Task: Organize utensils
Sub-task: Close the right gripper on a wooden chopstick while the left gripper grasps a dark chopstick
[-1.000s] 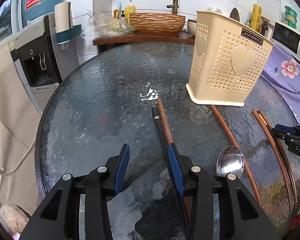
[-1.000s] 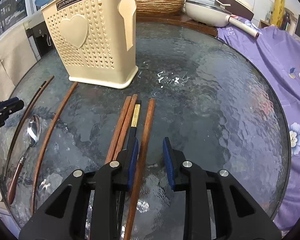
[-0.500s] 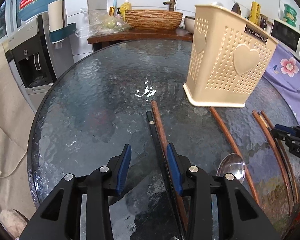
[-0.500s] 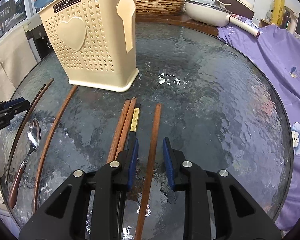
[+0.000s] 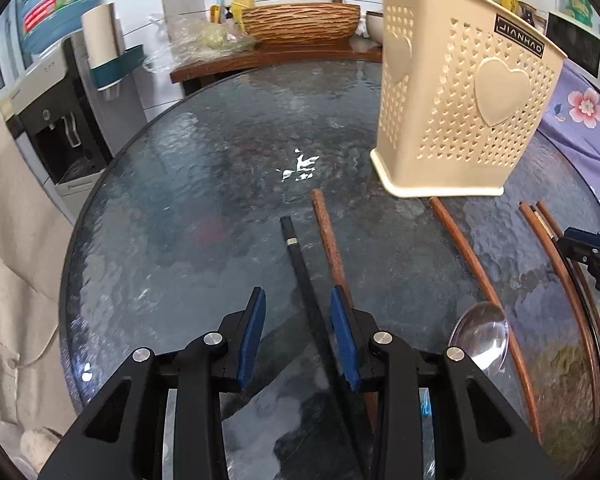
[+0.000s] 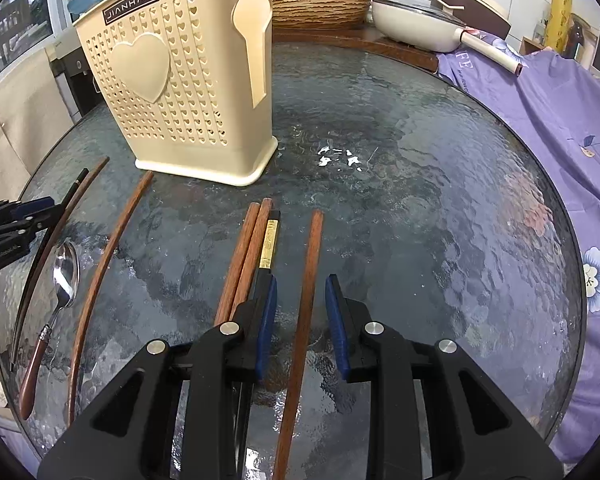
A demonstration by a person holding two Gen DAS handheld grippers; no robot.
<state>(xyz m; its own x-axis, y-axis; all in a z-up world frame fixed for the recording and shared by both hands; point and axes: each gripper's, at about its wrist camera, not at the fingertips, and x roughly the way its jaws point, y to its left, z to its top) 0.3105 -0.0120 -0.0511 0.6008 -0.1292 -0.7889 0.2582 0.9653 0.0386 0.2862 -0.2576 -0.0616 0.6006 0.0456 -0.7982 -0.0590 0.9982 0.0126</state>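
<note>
My left gripper (image 5: 298, 304) hangs low over the glass table (image 5: 180, 220) with its jaws apart. A black chopstick (image 5: 300, 264) lies between them, close to the right pad and not pinched. A brown chopstick (image 5: 328, 236) runs just outside that pad. My right gripper (image 6: 300, 292) straddles a single brown chopstick (image 6: 310, 264) with a gap on each side. Left of it lie two brown chopsticks (image 6: 246, 256) and a black one with a gold band (image 6: 269, 244). A cream perforated holder (image 5: 460, 120) (image 6: 180, 100) stands upright behind. A spoon (image 6: 66, 272) (image 5: 480, 336) rests between the grippers.
More curved brown chopsticks (image 6: 112, 240) (image 5: 468, 256) lie around the spoon. A wooden counter holds a woven bowl (image 5: 304, 24) and a white pan (image 6: 420, 20). Purple flowered cloth (image 6: 560, 120) lies along the table's right edge. A water dispenser (image 5: 60, 120) stands to the left.
My left gripper shifted sideways and its jaws narrowed, so the black chopstick now lies between the pads instead of under the right one. The right gripper's brown chopstick slid slightly right of the group.
</note>
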